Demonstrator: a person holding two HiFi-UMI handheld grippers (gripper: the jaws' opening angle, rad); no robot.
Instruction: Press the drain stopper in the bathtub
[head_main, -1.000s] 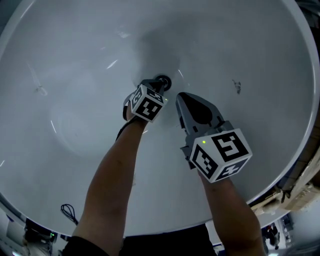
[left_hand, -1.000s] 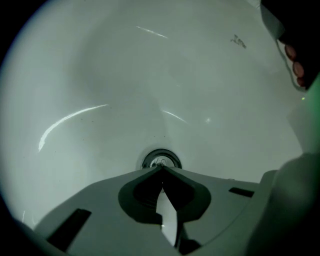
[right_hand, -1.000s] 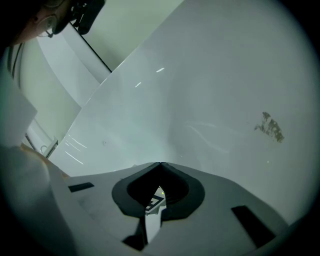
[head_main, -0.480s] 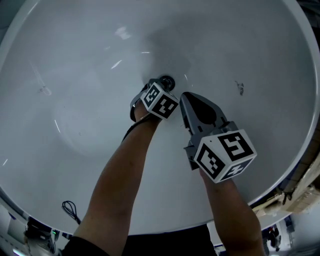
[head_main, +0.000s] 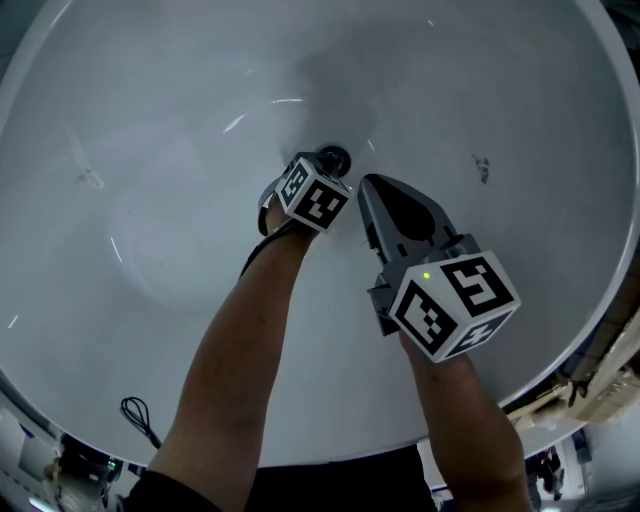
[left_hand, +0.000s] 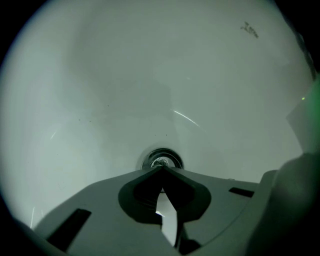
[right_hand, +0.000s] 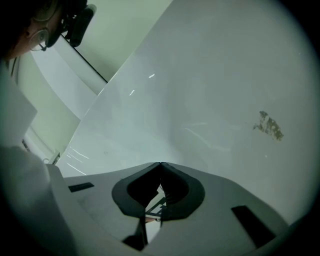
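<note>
Left gripper (head_main: 322, 165) is down at the drain stopper (head_main: 333, 158) in the floor of the white bathtub (head_main: 150, 150), claw pressed together.
In the left gripper view the two jaws meet in a point with nothing pinched between them. That point sits at the near edge of the round, dark-ringed stopper, and it looks like contact, though the view is too dim to be sure. The right gripper (head_main: 366, 183) hangs just to the right of the left one and a touch nearer. Its claw is also pressed together on nothing, aimed at bare tub wall. A small dark smudge (head_main: 482, 167) marks the tub surface well off to the right. Down at the near left, outside the rim, lies a looped black cord (head_main: 138, 420).
</note>
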